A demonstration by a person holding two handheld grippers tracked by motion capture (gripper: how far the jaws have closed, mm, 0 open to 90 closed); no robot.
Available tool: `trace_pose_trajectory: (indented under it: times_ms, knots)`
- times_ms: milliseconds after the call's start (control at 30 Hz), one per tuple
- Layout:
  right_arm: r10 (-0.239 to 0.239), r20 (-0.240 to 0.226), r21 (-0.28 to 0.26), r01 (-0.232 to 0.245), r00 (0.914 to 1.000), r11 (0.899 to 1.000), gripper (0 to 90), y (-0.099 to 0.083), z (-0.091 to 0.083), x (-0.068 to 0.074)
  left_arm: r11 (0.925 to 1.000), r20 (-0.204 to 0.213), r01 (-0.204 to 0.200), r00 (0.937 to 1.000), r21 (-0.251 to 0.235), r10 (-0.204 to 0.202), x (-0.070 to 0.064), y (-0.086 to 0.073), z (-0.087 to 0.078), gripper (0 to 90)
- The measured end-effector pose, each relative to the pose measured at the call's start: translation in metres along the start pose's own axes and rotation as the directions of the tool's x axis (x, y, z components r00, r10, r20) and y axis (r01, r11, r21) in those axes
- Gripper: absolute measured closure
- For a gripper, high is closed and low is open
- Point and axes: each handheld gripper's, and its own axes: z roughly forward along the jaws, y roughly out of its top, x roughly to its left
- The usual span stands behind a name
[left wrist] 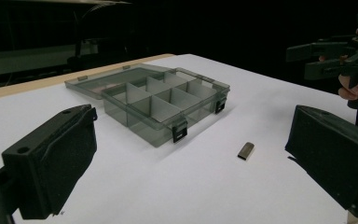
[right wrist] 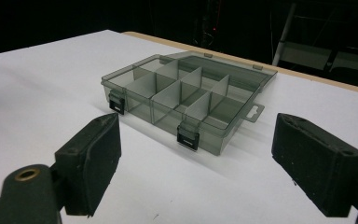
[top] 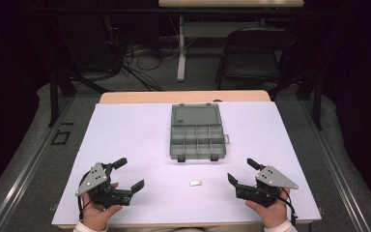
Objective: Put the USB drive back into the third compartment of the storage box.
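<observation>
Two hand-held black tools, the left tool [top: 128,174] and the right tool [top: 239,171], rest with jaws wide and empty on our white table [top: 125,130]. We judge this the start: next, one tool must reach inward and close on the small flat silvery metal piece [top: 195,183]. It lies between them, just before the open smoky-grey clear plastic compartment box [top: 196,133].

We see a wooden table under a white rectangular sheet [top: 125,140] on grey carpeted floor [top: 24,159]. Behind it, a black folding metal chair [top: 251,53], a white table leg [top: 181,48] and tangled black cables [top: 135,63] stand against a dark, unlit backdrop.
</observation>
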Motion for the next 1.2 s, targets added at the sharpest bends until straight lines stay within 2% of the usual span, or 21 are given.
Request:
trace_pose_trajectory:
  times_ms: [100, 267, 400, 600, 900, 933, 967, 1000, 1033, 1200]
  knots:
    - [0.002, 0.001, -0.004, -0.002, 1.0000, 1.000, 18.2, 0.001, -0.001, 0.001, 1.0000, -0.001, -0.002, 1.0000, 0.002, 0.002, 0.000, 0.000, 0.000, 1.6]
    - [-0.028, 0.012, -0.009, 0.028, 0.9996, 1.000, 19.2, 0.002, -0.002, 0.001, 1.0000, 0.000, 0.007, 1.0000, -0.006, -0.007, 0.000, 0.000, 0.000, 1.6]
    - [-0.039, 0.014, 0.002, 0.039, 0.9991, 0.999, 20.8, 0.003, -0.004, 0.003, 0.9999, 0.003, 0.011, 0.9999, -0.003, -0.011, 0.000, 0.000, 0.001, 1.7]
    - [-0.026, 0.001, 0.045, 0.026, 0.9997, 0.999, 24.2, 0.003, 0.001, 0.002, 0.9999, 0.001, 0.015, 0.9999, 0.000, -0.015, 0.000, -0.001, -0.001, 2.0]
    - [-0.028, -0.044, 0.104, 0.032, 0.9986, 0.994, 32.0, 0.007, 0.006, 0.004, 0.9999, 0.000, 0.011, 0.9999, 0.006, -0.011, 0.000, -0.001, -0.002, 4.5]
    - [-0.015, -0.067, 0.110, 0.022, 0.9976, 0.994, 37.9, 0.009, 0.006, 0.004, 0.9999, 0.000, 0.012, 0.9999, 0.005, -0.012, 0.000, -0.001, -0.002, 4.6]
    - [-0.015, -0.067, 0.110, 0.022, 0.9976, 0.994, 37.9, 0.009, 0.006, 0.004, 0.9999, -0.001, 0.013, 0.9999, 0.005, -0.013, 0.000, -0.001, -0.002, 4.6]
    - [0.004, -0.105, 0.110, 0.008, 0.9945, 0.994, 38.5, 0.011, 0.007, 0.003, 0.9998, -0.002, 0.017, 0.9999, 0.007, -0.017, 0.000, -0.002, -0.001, 4.8]
    - [0.010, -0.116, 0.103, 0.002, 0.9932, 0.995, 38.5, 0.012, 0.008, 0.004, 0.9998, -0.004, 0.019, 0.9998, 0.010, -0.019, 0.000, -0.002, -0.001, 4.9]
    - [0.041, -0.141, 0.121, -0.024, 0.9892, 0.992, 38.4, 0.014, 0.013, 0.003, 0.9997, -0.005, 0.022, 0.9998, 0.015, -0.021, 0.000, -0.002, -0.001, 4.9]
